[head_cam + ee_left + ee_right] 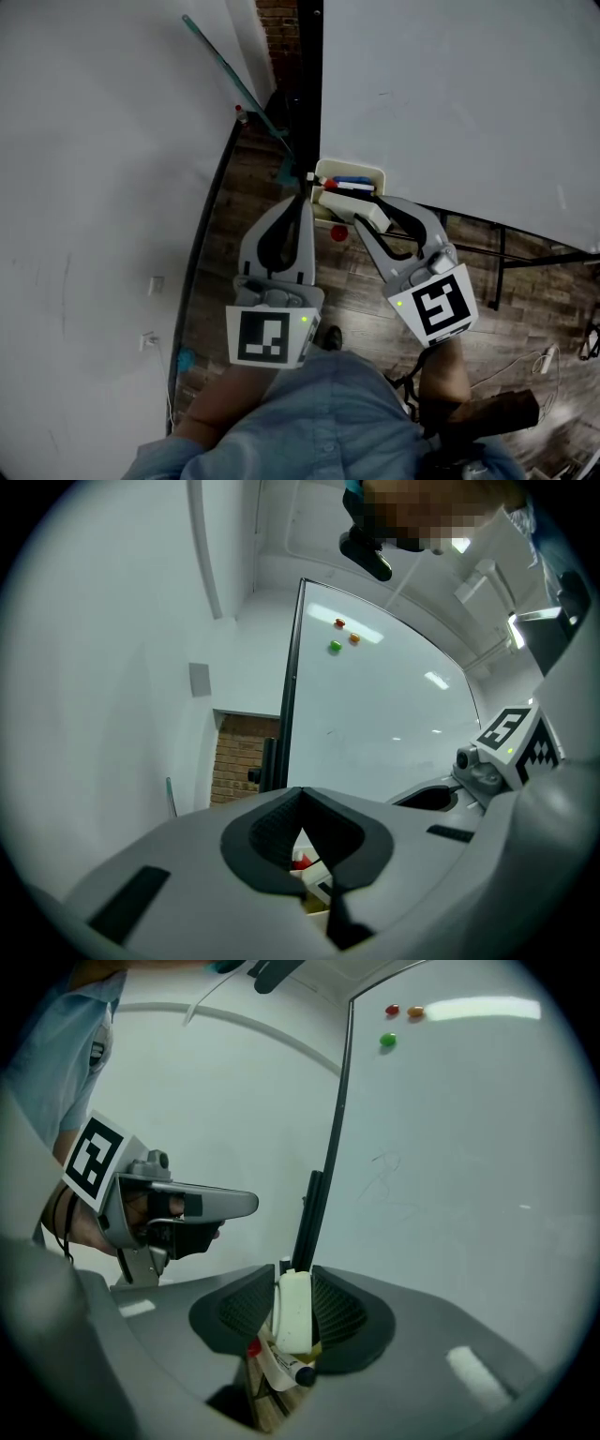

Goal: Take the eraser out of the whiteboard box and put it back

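Right gripper view: eraser (pixel 293 1312) upright

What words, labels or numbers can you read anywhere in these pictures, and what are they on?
No text reads clearly.
Marker cubes: black-and-white square code patterns, no words.
Pen below the eraser: print too small and blurred to read.
Whiteboard: faint marks, nothing legible.
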A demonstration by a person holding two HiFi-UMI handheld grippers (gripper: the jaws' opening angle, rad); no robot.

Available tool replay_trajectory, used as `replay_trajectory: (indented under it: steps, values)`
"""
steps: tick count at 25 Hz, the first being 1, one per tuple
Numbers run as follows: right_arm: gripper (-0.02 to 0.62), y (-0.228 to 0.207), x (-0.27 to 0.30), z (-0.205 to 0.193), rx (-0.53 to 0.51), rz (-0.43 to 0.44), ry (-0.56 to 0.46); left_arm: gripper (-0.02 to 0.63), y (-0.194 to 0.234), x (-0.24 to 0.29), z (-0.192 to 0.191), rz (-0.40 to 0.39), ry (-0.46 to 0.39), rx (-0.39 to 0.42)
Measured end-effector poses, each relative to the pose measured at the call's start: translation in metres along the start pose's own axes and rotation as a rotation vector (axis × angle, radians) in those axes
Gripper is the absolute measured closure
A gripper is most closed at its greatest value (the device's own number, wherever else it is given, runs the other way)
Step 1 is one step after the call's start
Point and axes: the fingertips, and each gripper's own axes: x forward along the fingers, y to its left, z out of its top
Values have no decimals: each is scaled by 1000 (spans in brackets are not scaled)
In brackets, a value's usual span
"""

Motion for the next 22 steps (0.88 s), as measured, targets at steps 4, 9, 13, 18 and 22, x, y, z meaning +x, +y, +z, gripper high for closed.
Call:
replay_trajectory:
  steps: [4, 9, 13, 18, 22]
  values:
    - [472, 3, 9, -8, 1, 28, 30, 603, 5, 6, -6, 0, 13, -13]
    - [471, 7, 21, -18, -12, 56, 72, 603, 13, 13, -12, 7, 27, -15]
    - [469, 7, 26, -25, -10, 67, 91, 603, 17, 17, -15, 10, 30, -17]
    - [466, 10, 30, -33, -35, 73, 125, 603, 16, 16, -16, 6, 35, -17]
    - [462, 9, 30, -35, -21, 55, 124, 603, 15, 13, -14, 5, 31, -15]
